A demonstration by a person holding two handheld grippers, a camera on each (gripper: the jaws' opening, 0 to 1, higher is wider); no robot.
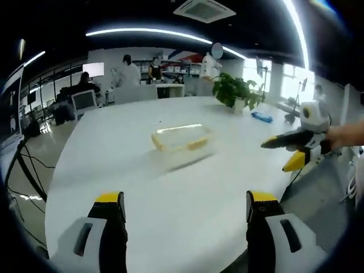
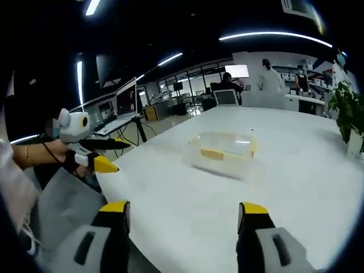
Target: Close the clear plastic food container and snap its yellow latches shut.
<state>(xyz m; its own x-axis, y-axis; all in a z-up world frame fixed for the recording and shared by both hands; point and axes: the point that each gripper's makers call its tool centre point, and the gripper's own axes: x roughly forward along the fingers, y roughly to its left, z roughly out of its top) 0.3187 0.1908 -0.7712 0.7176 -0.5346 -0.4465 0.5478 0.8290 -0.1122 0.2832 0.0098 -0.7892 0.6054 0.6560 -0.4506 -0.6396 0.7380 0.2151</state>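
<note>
The clear plastic container point(image 1: 181, 139) with yellow latches sits on the white table point(image 1: 170, 193), blurred, well beyond both grippers. Whether its latches are snapped is too blurred to tell. My left gripper point(image 1: 185, 199) is open at the table's near edge with nothing between its jaws. My right gripper point(image 1: 274, 157) comes in from the right, held by a hand, its jaws apart and short of the container. In the right gripper view the container point(image 2: 222, 151) lies ahead of my open right gripper point(image 2: 183, 207). The left gripper point(image 2: 124, 157) hovers at the table's left edge.
A potted plant point(image 1: 236, 91) and a small blue object point(image 1: 263, 116) stand on the table's far right. A laptop point(image 2: 126, 96) sits on a desk beyond the table. People, chairs and desks fill the back of the room point(image 1: 131, 74).
</note>
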